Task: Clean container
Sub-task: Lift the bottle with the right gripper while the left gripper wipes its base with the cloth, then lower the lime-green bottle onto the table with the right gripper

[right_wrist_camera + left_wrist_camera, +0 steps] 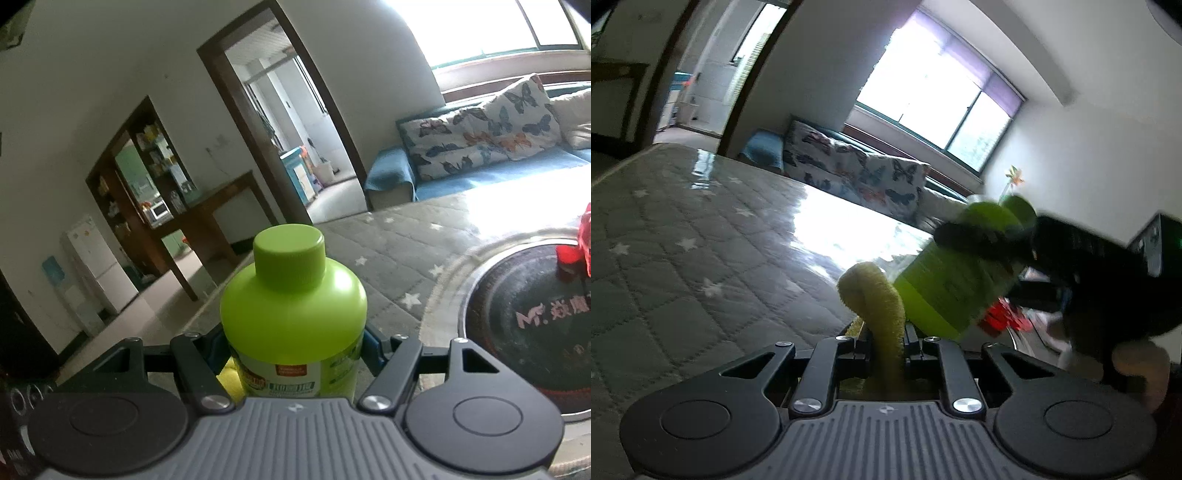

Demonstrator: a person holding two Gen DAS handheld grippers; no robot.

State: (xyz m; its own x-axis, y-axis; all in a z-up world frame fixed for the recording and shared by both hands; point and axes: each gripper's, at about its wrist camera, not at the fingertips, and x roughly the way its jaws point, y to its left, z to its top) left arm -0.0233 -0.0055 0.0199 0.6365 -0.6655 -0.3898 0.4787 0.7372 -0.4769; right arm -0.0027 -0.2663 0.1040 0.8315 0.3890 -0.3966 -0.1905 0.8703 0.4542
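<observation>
Left wrist view looks along the left gripper (884,347), whose two black fingers are drawn in narrow and pinch a yellow-green fuzzy cloth (873,295); the cloth rises between them and curls over at its top. Just beyond it, to the right, a lime green bottle (945,284) hangs tilted in the air, blurred, with its cap pointing up and to the right. The right gripper (982,240) clamps the bottle from the right side, and part of a hand (1141,365) shows beneath that tool. Below lies a grey quilted table cover (683,240) with white stars, shiny where window light strikes it. Right wrist view shows the same bottle (293,310) upright in the frame, held tight between the right gripper's (295,350) fingers at its labelled lower body, its round cap (289,254) closed on top. A sliver of the yellow cloth (229,380) peeks out to the left of the bottle. At right, on the cover (391,243), sits a round dark pan (524,325) with a metal rim and something red (576,247) above it. A sofa with a butterfly-print pillow (480,144) stands behind.
</observation>
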